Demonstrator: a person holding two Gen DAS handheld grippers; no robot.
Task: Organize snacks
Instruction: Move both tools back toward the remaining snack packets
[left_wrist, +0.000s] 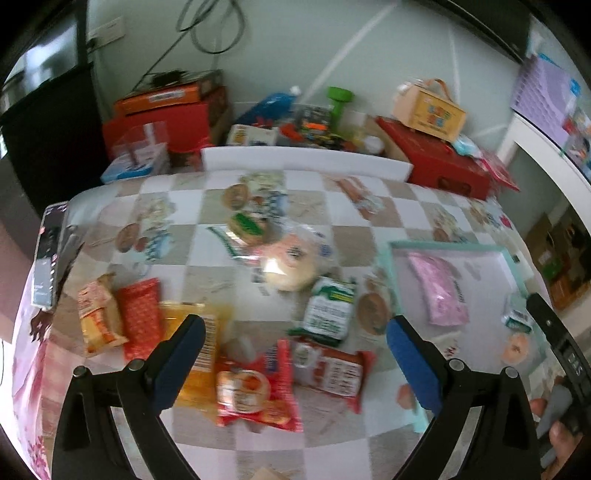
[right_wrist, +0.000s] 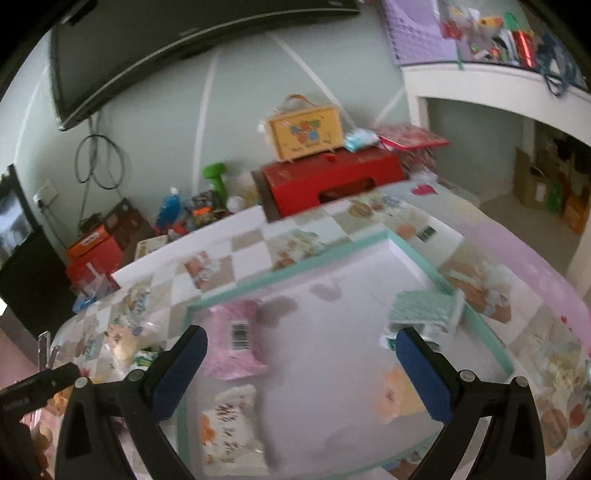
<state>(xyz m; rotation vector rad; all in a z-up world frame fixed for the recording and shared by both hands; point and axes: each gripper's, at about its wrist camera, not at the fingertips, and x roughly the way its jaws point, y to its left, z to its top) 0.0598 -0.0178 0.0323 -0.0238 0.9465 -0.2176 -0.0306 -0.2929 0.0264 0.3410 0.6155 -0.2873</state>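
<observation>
**Inspector:** Reporting from the left wrist view?

**Operator:** Yes. My left gripper (left_wrist: 295, 354) hangs over the table (left_wrist: 258, 446) with its jaws spread wide and nothing between them. Below it lie loose snacks: a red pack (left_wrist: 255, 391), a second red pack (left_wrist: 332, 369) just beside it, a yellow pack (left_wrist: 201, 376) partly under the first, and a green-white pack (left_wrist: 328, 310) near them. A clear bag (left_wrist: 295, 262) sits farther back. At the left edge I see an orange pack (left_wrist: 98, 314) touching a red foil pack (left_wrist: 142, 317).

**Inspector:** And the tray?

**Operator:** My right gripper (right_wrist: 301, 373) hangs above the tray (right_wrist: 295, 275), jaws also wide, empty. Inside the tray lie a pink pack (right_wrist: 236, 341) at the left, a teal pack (right_wrist: 424, 308) against the right wall, a white pack (right_wrist: 232, 424) near the front, and a peach pack (right_wrist: 399, 398) by the right finger. Blur hides the labels.

**Inspector:** Packs touching?

**Operator:** Those in the tray lie apart.
</observation>
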